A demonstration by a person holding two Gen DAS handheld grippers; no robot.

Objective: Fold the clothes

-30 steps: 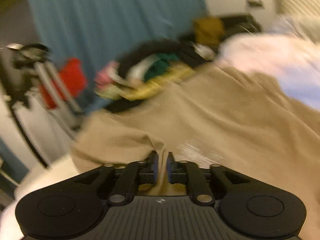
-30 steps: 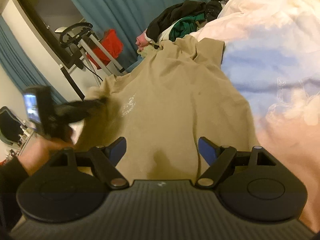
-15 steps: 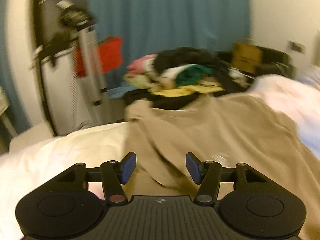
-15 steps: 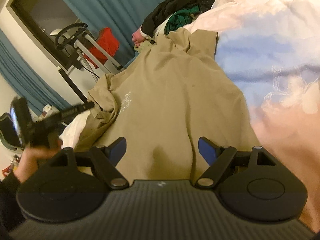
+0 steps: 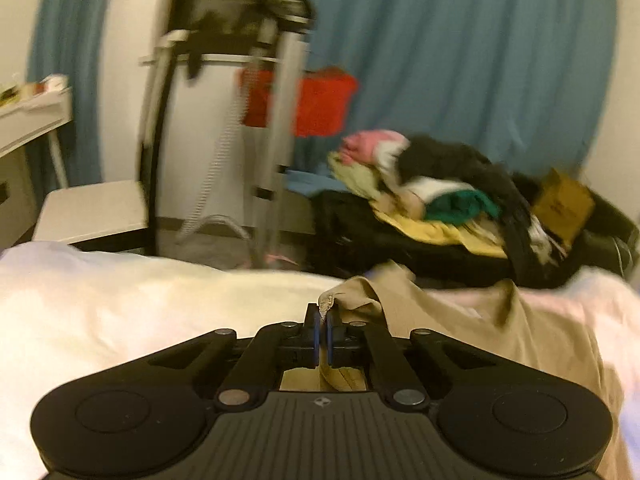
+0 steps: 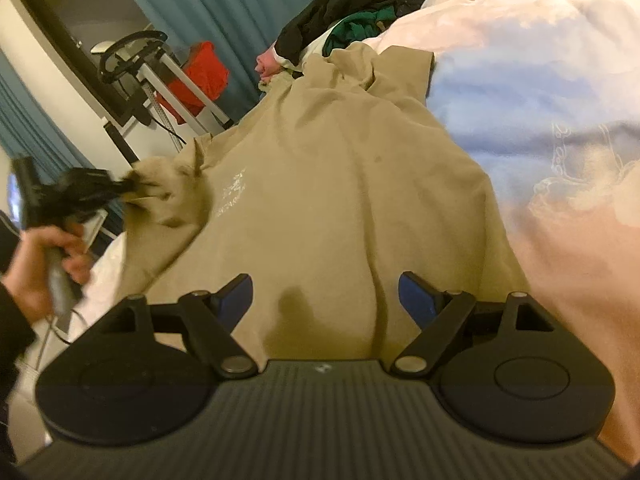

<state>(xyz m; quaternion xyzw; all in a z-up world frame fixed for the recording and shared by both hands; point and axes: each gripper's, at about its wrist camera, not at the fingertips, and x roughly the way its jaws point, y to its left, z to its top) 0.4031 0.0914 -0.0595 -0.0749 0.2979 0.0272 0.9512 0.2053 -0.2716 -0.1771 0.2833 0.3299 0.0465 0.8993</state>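
A tan T-shirt (image 6: pixel 340 184) with a small white chest print lies spread on the bed, collar end far from me. My left gripper (image 5: pixel 323 320) is shut on a bunched edge of the tan T-shirt (image 5: pixel 460 320); in the right wrist view it (image 6: pixel 120 190) holds the shirt's left sleeve area, lifted off the bed. My right gripper (image 6: pixel 326 300) is open and empty, its jaws wide apart just above the shirt's near hem.
A white and pale blue duvet (image 6: pixel 540 100) covers the bed to the right. A pile of mixed clothes (image 5: pixel 436 196) lies on a black bag past the bed's end. An exercise machine (image 5: pixel 264 80) and a red bin (image 5: pixel 320 100) stand before blue curtains.
My left gripper let go of the shirt, opened, moved left, then shut again on the shirt's left edge. My right gripper stayed open above the hem.
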